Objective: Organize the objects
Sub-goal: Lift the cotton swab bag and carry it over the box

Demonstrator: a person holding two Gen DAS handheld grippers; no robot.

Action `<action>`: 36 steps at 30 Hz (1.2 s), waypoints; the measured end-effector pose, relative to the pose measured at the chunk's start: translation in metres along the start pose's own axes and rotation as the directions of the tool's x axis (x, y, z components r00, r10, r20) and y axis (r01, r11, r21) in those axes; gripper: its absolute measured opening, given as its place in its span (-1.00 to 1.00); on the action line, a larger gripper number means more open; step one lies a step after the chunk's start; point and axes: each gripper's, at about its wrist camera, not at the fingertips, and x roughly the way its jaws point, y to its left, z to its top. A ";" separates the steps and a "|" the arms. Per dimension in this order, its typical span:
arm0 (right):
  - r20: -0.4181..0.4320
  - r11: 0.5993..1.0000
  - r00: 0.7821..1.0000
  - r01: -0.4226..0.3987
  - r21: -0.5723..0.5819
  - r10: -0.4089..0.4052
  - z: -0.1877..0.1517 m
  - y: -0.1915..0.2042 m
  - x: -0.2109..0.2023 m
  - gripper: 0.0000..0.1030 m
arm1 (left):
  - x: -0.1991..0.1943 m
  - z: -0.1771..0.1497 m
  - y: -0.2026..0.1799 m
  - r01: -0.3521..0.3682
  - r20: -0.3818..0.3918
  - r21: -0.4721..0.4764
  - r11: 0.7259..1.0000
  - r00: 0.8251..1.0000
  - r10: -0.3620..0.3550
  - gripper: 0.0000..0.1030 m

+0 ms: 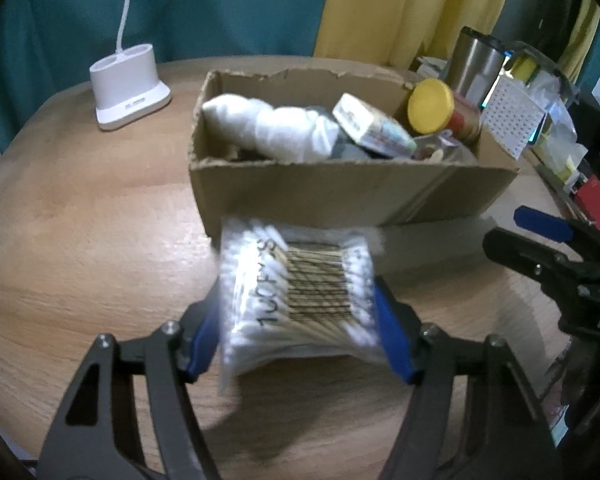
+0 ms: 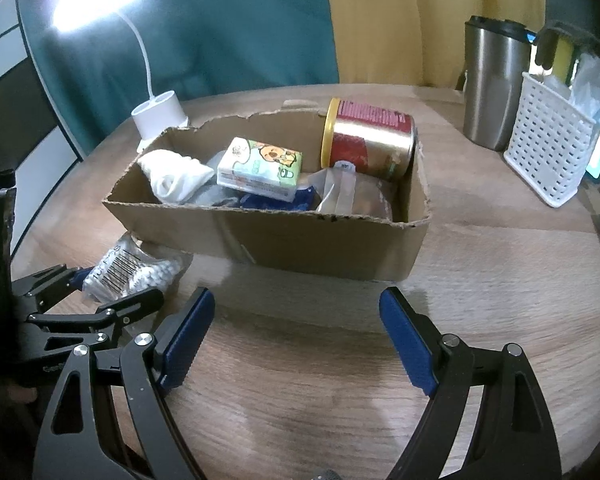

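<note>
Left wrist view shows the left gripper (image 1: 296, 320) closed in on a clear packet of cotton swabs (image 1: 296, 300), its blue pads (image 1: 392, 332) pressing the packet from both sides. The packet bulges up between them, barcode side showing, held just in front of the near wall of the cardboard box (image 1: 340, 192) on the wooden table (image 1: 80, 220). Whether the packet's underside touches the table, I cannot tell.

From the right wrist view, the right gripper (image 2: 296, 336) stands wide apart with nothing between its blue pads (image 2: 188, 336), hanging over bare tabletop just short of the box. Off to its left the other gripper shows with the swab packet at the box's near corner.

Inside the box lie a white rolled cloth (image 2: 172, 176), a tissue pack (image 2: 260, 168) with a cartoon print, a tin with a yellow lid (image 2: 368, 140) lying on its side, and a clear bag (image 2: 348, 196). Behind the box stands a white lamp base (image 2: 160, 116); to the right, a steel tumbler (image 2: 496, 84) beside a white slotted basket (image 2: 548, 156).
</note>
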 end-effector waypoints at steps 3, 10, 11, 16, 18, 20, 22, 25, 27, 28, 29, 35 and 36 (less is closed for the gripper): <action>0.011 1.000 1.000 0.000 -0.002 0.000 0.001 -0.001 -0.006 0.69 | -0.007 0.001 -0.002 0.003 0.014 0.001 1.000 1.000 -0.003 0.34; 0.037 1.000 0.999 -0.007 -0.008 0.007 0.004 -0.003 -0.016 0.69 | -0.024 0.007 -0.010 0.007 0.051 0.012 1.000 0.999 -0.008 0.34; 0.041 1.000 0.999 -0.008 -0.009 0.008 0.005 -0.004 -0.017 0.69 | -0.027 0.008 -0.012 0.007 0.058 0.016 1.000 0.998 -0.008 0.34; 0.059 1.000 0.998 -0.014 -0.012 0.015 0.008 -0.008 -0.024 0.69 | -0.038 0.012 -0.023 -0.023 0.097 0.042 0.999 0.995 0.019 0.34; 0.065 1.000 0.998 -0.015 -0.014 0.016 0.010 -0.010 -0.027 0.69 | -0.041 0.016 -0.024 -0.020 0.107 0.040 0.999 0.994 0.016 0.34; 0.070 1.000 0.997 -0.014 -0.013 0.015 0.012 -0.013 -0.028 0.69 | -0.043 0.019 -0.027 -0.025 0.116 0.041 0.999 0.993 0.020 0.34; 0.076 1.000 0.997 -0.014 -0.015 0.015 0.015 -0.015 -0.030 0.69 | -0.044 0.023 -0.030 -0.021 0.120 0.044 0.999 0.993 0.015 0.34; 0.085 1.000 0.996 -0.016 -0.014 0.017 0.018 -0.018 -0.032 0.69 | -0.045 0.027 -0.035 -0.013 0.123 0.046 0.999 0.992 0.007 0.34; 0.090 1.000 0.996 -0.017 -0.014 0.019 0.021 -0.020 -0.034 0.69 | -0.044 0.029 -0.038 -0.014 0.127 0.047 0.999 0.992 0.008 0.34; 0.092 1.000 0.996 -0.018 -0.014 0.019 0.021 -0.021 -0.034 0.69 | -0.044 0.031 -0.040 -0.013 0.129 0.047 0.999 0.992 0.007 0.34; 0.092 1.000 0.996 -0.018 -0.013 0.019 0.022 -0.022 -0.034 0.69 | -0.044 0.031 -0.040 -0.014 0.129 0.048 0.999 0.992 0.008 0.34; 0.092 1.000 0.996 -0.021 -0.006 0.022 0.022 -0.029 -0.033 0.69 | -0.042 0.036 -0.043 -0.003 0.132 0.037 0.999 0.991 -0.002 0.34; 0.093 1.000 0.995 -0.022 -0.006 0.022 0.023 -0.029 -0.032 0.69 | -0.041 0.037 -0.044 -0.002 0.134 0.033 0.999 0.991 -0.003 0.34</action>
